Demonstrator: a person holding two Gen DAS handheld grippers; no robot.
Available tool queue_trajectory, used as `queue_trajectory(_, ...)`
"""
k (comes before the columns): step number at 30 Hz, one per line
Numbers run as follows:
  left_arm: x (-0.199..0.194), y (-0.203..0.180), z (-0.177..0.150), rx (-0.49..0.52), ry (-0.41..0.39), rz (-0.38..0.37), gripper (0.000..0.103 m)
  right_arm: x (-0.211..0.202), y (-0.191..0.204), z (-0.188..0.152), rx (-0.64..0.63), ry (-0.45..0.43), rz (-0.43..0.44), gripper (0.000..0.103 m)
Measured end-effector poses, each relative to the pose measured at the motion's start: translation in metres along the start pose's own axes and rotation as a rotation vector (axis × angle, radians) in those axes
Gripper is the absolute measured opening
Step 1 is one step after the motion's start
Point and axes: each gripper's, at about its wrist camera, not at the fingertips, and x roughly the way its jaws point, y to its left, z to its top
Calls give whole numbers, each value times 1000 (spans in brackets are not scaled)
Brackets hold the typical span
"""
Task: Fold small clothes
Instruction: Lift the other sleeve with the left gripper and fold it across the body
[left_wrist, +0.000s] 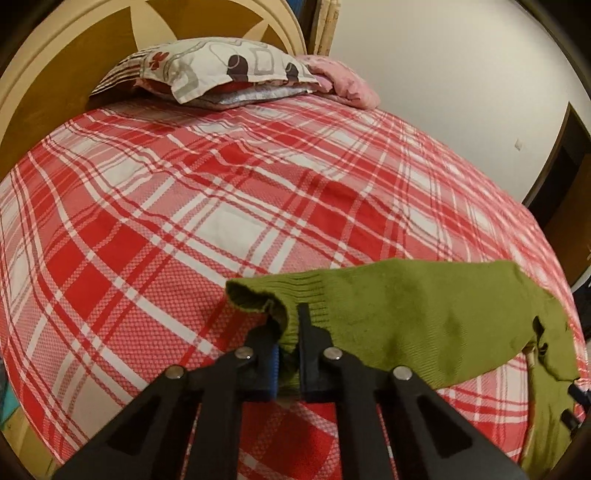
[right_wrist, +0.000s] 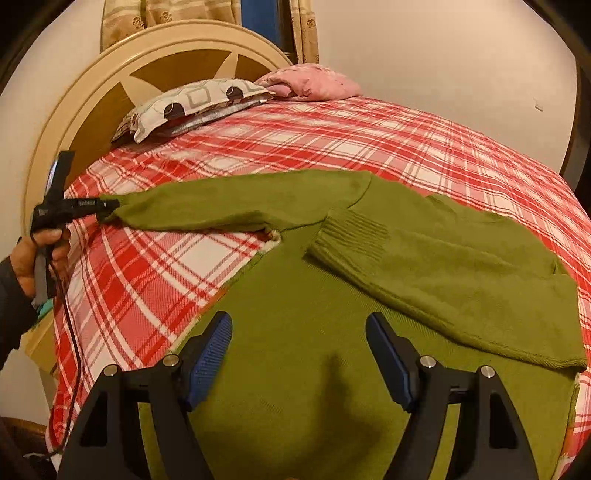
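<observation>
A green sweater (right_wrist: 295, 314) lies spread on the red plaid bed. Its right sleeve (right_wrist: 424, 266) is folded across the body, ribbed cuff near the middle. Its left sleeve (right_wrist: 229, 206) stretches out to the left. My left gripper (left_wrist: 288, 332) is shut on that sleeve's ribbed cuff (left_wrist: 295, 295) and holds it just above the bedspread; it also shows in the right wrist view (right_wrist: 110, 205), held by a hand. My right gripper (right_wrist: 299, 325) is open and empty, hovering over the sweater's lower body.
The red plaid bedspread (left_wrist: 184, 206) covers the bed. A patterned pillow (left_wrist: 218, 70) and a pink cloth (left_wrist: 343, 81) lie at the headboard (right_wrist: 110, 85). A white wall (left_wrist: 443, 92) is at the right. A cable (right_wrist: 74, 332) hangs at the bed's left edge.
</observation>
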Motion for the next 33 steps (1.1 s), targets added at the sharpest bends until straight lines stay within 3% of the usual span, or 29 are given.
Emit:
queue_trajectory(8,-15,-2,8,-24,-34,-39,7,7,-3,-4,1,25,-44,75)
queue_trajectory(13,-28,-12,15,-11,-55,-50,6,13,-9,-3,5,50,-149,76)
queue_trajectory(33,-79,-79,35,59,-117,-192,6,11,-32,-12,64,80,-182,76)
